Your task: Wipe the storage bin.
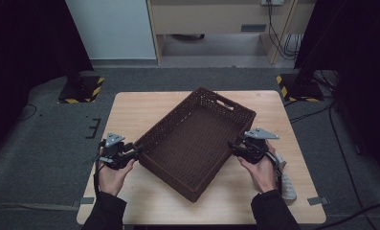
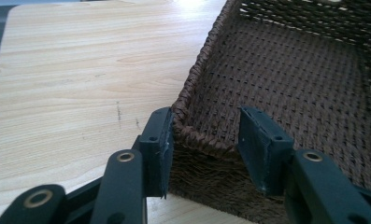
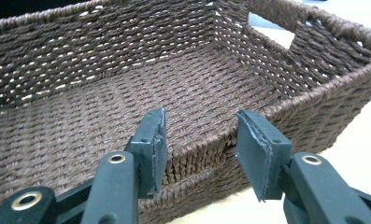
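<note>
A dark brown woven basket [image 1: 166, 125] lies at an angle in the middle of the wooden table, with nothing in it. My left gripper [image 1: 137, 151] is at its near-left corner. In the left gripper view the jaws [image 2: 204, 140] stand apart astride the basket's rim [image 2: 206, 137], the left pad close beside the outer wall and the right pad clear of the weave. My right gripper [image 1: 232, 144] is at the basket's right long wall. Its jaws [image 3: 199, 144] are apart just over the rim [image 3: 197, 154], and they press on nothing.
The light wooden table [image 1: 144, 105] has bare room around the basket. A crumpled pale wrapper [image 1: 287, 186] lies beside the right forearm near the table's right edge. Two stand bases with yellow-black stripes [image 1: 82, 89] [image 1: 297, 87] sit on the floor behind the table.
</note>
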Demonstrator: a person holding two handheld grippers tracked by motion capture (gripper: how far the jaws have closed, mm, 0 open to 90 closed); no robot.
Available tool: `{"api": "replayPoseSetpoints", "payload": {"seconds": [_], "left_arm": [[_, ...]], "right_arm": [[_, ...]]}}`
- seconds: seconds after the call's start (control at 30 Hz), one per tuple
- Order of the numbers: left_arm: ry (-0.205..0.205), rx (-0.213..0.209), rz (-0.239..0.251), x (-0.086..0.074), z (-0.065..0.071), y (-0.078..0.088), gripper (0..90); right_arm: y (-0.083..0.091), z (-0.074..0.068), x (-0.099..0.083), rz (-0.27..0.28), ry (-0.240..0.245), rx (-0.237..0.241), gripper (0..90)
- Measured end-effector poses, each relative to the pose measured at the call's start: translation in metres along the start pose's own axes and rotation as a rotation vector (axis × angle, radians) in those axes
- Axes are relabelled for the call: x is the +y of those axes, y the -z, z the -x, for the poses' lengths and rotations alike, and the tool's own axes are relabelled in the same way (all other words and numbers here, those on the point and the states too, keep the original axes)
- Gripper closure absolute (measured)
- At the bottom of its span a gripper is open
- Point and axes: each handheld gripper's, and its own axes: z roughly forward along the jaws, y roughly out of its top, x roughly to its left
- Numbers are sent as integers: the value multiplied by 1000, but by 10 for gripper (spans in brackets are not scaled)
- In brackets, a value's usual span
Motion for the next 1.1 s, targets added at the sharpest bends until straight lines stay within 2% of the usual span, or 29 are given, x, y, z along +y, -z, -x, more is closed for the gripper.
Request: {"api": "replayPoseSetpoints", "payload": {"seconds": [0.1,0.17,0.3,0.43,0.57,0.7,0.87,0.97,1.1], "left_arm": [[5,17,-1,3,-1,-4,557],[0,24,-2,4,-4,-7,565],[-10,44,4,10,-9,-17,575],[-15,54,11,17,-15,-27,583],[-7,49,13,20,-17,-28,585],[27,27,38,12,-9,-19,521],[31,-1,40,-1,9,-12,488],[21,1,27,-2,16,-15,484],[11,26,14,2,13,-21,503]], "right_arm": [[4,2,2,-2,7,9,503],[5,5,3,10,10,-15,476],[3,18,6,38,-17,-43,452],[-1,24,7,20,-12,-64,440],[-1,20,4,-1,7,-70,441],[2,20,-1,16,-35,-50,472],[7,16,-2,14,-22,-46,494],[10,18,1,11,-2,-39,486],[18,29,1,69,-20,-75,466]]}}
